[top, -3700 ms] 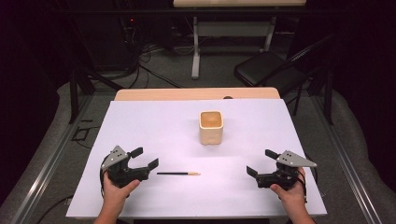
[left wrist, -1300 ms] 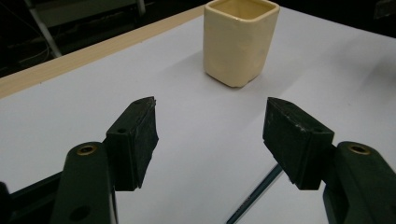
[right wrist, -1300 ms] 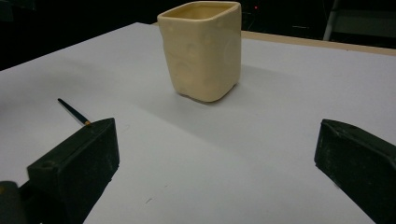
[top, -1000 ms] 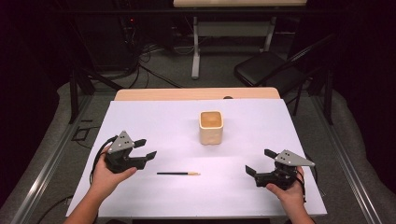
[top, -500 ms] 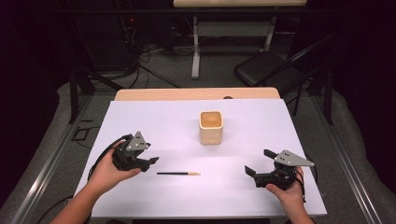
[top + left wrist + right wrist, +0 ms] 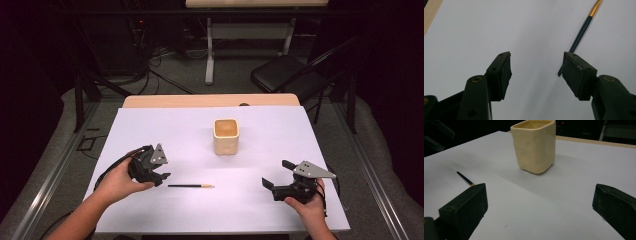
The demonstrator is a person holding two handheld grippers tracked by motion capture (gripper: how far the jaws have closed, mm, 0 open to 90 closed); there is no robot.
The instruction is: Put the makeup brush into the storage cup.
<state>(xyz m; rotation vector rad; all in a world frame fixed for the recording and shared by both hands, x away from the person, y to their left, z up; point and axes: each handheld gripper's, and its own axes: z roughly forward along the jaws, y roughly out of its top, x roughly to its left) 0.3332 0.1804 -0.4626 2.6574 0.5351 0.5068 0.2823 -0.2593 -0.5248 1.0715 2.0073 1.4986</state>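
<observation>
Down low, the left claw [image 6: 161, 176] tilts toward the desk [image 6: 280, 150], jaws apart, one pad beside the pencil's [image 6: 190, 186] end; the right claw [image 6: 274, 175] rests level, jaws wide.

The pencil [image 6: 190, 186] lies on the table [image 6: 150, 125] — cup [image 6: 226, 136] behind it, left gripper [image 6: 161, 176] just beside its left end, right gripper [image 6: 274, 184] well apart, right.
</observation>
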